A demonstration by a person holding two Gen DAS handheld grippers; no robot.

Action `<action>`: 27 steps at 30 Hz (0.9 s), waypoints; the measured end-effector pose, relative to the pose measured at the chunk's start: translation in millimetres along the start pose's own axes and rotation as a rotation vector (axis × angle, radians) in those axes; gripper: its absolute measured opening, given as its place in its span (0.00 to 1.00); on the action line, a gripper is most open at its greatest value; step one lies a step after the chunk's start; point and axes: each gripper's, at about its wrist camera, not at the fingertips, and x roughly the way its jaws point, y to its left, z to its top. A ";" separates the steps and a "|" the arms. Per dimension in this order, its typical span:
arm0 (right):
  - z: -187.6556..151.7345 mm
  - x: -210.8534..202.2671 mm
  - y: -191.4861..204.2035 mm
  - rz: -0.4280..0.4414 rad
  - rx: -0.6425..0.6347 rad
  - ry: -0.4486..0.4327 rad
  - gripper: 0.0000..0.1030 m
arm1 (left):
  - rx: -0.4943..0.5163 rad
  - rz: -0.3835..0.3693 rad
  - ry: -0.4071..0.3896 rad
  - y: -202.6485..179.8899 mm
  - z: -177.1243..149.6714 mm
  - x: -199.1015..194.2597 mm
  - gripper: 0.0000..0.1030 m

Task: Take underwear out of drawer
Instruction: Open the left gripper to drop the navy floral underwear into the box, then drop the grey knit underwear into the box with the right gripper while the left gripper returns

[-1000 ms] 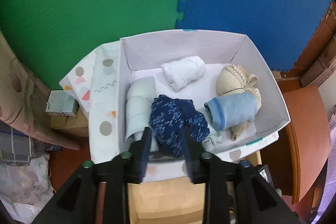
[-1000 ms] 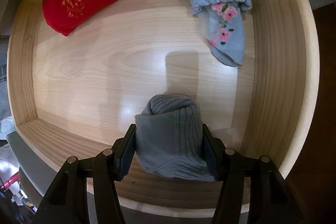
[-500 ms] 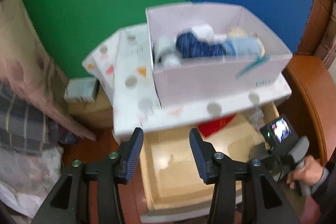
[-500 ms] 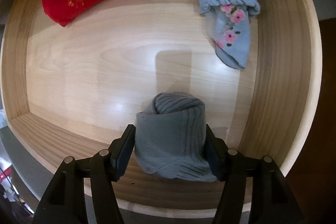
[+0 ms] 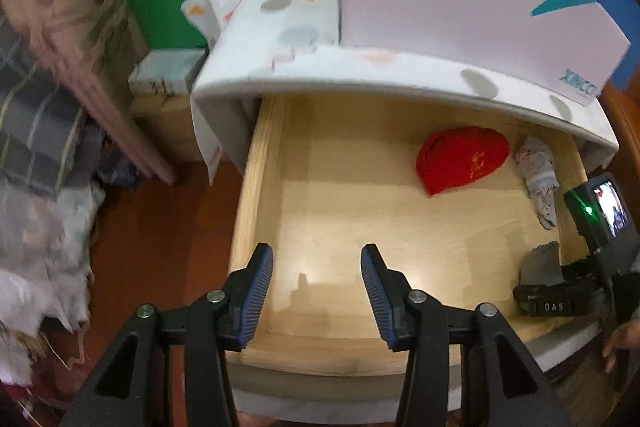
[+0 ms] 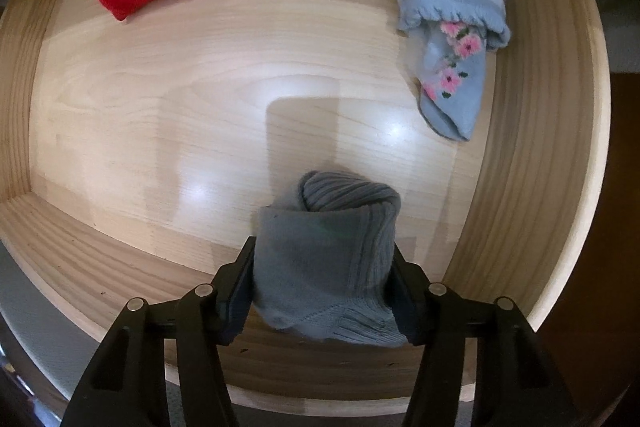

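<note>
The pale wooden drawer [image 5: 256,187] floor is bare at its middle and 9 o'clock side; a folded red cloth [image 5: 464,159] and a flowered light-blue sock [image 5: 538,171] occupy 1 o'clock, under the overhanging white patterned top [image 5: 360,83].

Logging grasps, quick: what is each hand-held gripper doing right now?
Left hand-held gripper: open, empty, over the drawer.
Right hand-held gripper: closing on the grey rolled garment.

Dim warm light, glare on the drawer floor [image 6: 248,99], motion blur, fisheye-bent edges.
</note>
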 end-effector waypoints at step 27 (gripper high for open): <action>-41.7 -162.6 10.0 0.066 -0.044 -0.467 0.49 | -0.041 0.056 -0.075 9.8 -10.8 6.0 0.46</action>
